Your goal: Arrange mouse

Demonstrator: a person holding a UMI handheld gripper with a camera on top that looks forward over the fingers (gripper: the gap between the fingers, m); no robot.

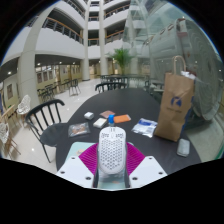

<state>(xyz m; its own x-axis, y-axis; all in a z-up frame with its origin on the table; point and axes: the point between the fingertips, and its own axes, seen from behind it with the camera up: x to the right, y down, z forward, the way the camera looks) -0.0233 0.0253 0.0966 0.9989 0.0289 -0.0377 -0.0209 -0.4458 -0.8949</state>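
A white perforated honeycomb-shell mouse (111, 152) stands lengthwise between my two fingers, its nose pointing ahead over the dark round table (120, 105). Both pink pads (84, 158) press against its sides, so my gripper (111, 160) is shut on the mouse and holds it above the near part of the table. The mouse's underside and rear are hidden between the fingers.
On the table ahead lie small items: a dark box (79, 130), a white box (101, 123), an orange-and-blue card (121, 118) and a packet (146, 126). A brown paper bag (175, 105) stands at the right, with a second mouse (183, 147) beside it. Black chairs (45, 115) stand at the left.
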